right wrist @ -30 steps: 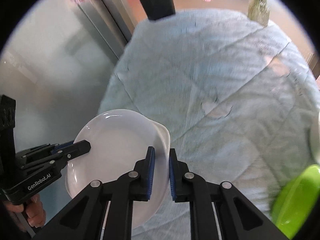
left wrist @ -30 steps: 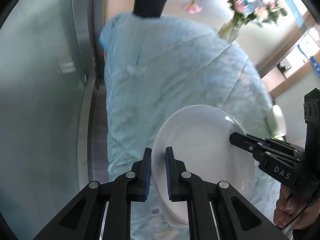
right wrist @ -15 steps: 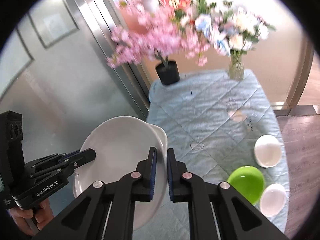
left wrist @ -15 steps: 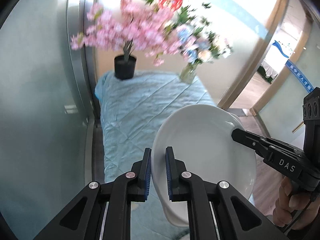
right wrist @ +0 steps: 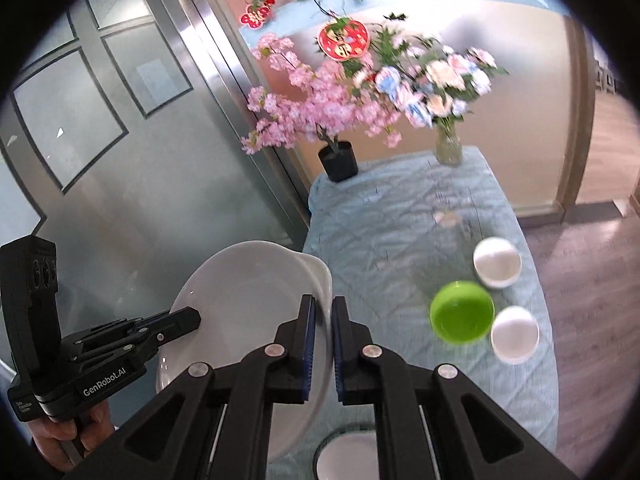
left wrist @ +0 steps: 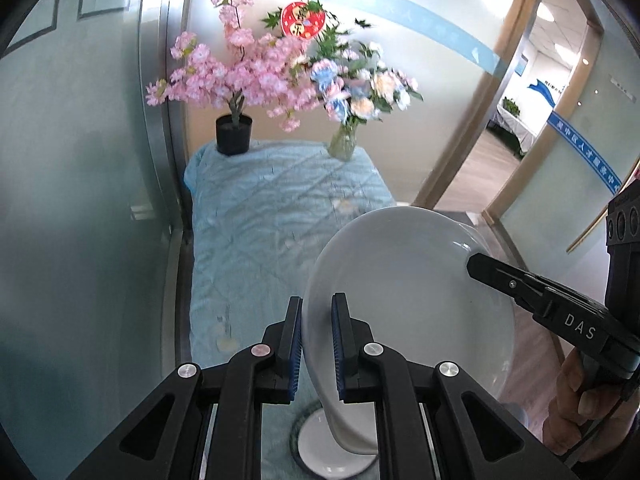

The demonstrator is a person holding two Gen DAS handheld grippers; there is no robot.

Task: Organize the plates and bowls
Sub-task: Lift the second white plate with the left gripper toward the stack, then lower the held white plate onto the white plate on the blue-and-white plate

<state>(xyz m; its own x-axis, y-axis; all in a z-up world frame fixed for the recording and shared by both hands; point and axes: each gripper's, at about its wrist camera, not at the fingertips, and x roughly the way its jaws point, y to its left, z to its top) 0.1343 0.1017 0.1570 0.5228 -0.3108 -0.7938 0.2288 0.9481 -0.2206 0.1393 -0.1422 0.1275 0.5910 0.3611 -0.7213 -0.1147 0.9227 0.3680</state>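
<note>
At the 6 o'clock edge of the left wrist view, the left hand-held gripper [left wrist: 316, 338] is clamped on the near rim of a large white plate [left wrist: 408, 292], one blue pad on each face of the rim. The plate is held tilted, raised above the table [left wrist: 260, 216], which carries a light blue quilted cover. At 3 o'clock, the right hand-held gripper [left wrist: 474, 262] grips the opposite rim of the same plate. At 6 o'clock, below the plate, a white dish with a dark rim [left wrist: 320, 444] rests on the table. At 12 o'clock, a black pot of pink blossoms [left wrist: 234, 134] and a glass vase of flowers [left wrist: 343, 146] stand at the far end of the table.

In the right wrist view, the right hand-held gripper [right wrist: 323, 340] at 6 o'clock is closed on the plate's [right wrist: 244, 308] rim. At 9 o'clock, the left hand-held gripper [right wrist: 188, 318] holds the far rim. At 3 o'clock, on the table [right wrist: 392, 216], a green bowl [right wrist: 462, 312] sits between two white bowls, the farther one [right wrist: 497, 262] and the nearer one [right wrist: 515, 334]; each lies just beside the green bowl. The dark-rimmed dish [right wrist: 344, 456] shows at 6 o'clock, partly hidden by the fingers.
</note>
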